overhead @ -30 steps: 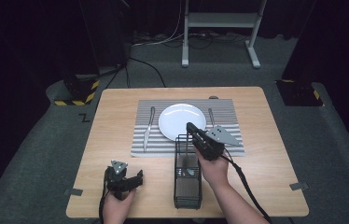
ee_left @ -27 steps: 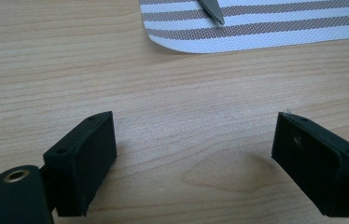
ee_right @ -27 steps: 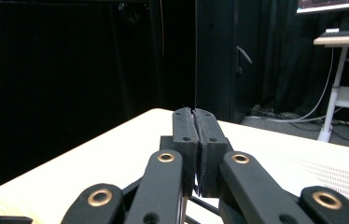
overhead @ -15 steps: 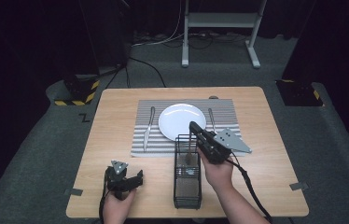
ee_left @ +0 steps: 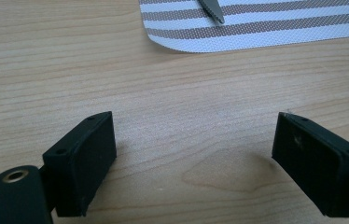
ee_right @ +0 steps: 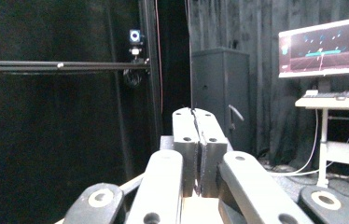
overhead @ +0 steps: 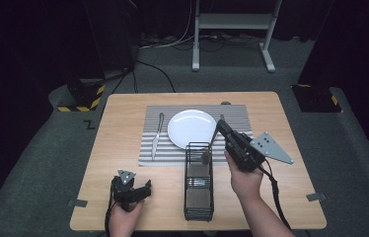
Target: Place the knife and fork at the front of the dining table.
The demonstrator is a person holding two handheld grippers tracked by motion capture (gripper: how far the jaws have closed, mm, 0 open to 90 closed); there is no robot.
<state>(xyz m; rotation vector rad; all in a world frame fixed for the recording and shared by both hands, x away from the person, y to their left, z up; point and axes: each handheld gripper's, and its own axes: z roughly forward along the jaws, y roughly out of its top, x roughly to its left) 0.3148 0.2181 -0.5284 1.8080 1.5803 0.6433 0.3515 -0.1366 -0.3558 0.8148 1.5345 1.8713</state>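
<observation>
**Utensil held above wire caddy, left gripper idle**

Hands entered from the near edge of the wooden table (overhead: pixel 123 118). The left gripper (ee_left: pixel 193 121) sat low near the table's front left corner. Its own view showed the jaws spread wide over bare wood with nothing between them, pointing toward the rounded corner of the striped placemat (overhead: pixel 232 111) and the serrated tip of a knife (ee_left: pixel 212 11).

Just right of it stood a black wire caddy (overhead: pixel 188 197), long and narrow, running from near the front edge up to the placemat's near edge. A silvery piece of cutlery lay inside.

The right hand (overhead: pixel 244 182) held the right gripper (overhead: pixel 220 123) raised beside the caddy's far end. The jaws were pressed together on the top of a thin utensil (overhead: pixel 211 144). It hung slanting down from the tips, its rounded lower end over the caddy's far opening. I could not tell whether it was a spoon. The right gripper view looked level into the dark room, with the pads meeting on a thin edge.

Beyond, a white plate (overhead: pixel 192 128) sat in the middle of the placemat, with the knife to its left.
</observation>
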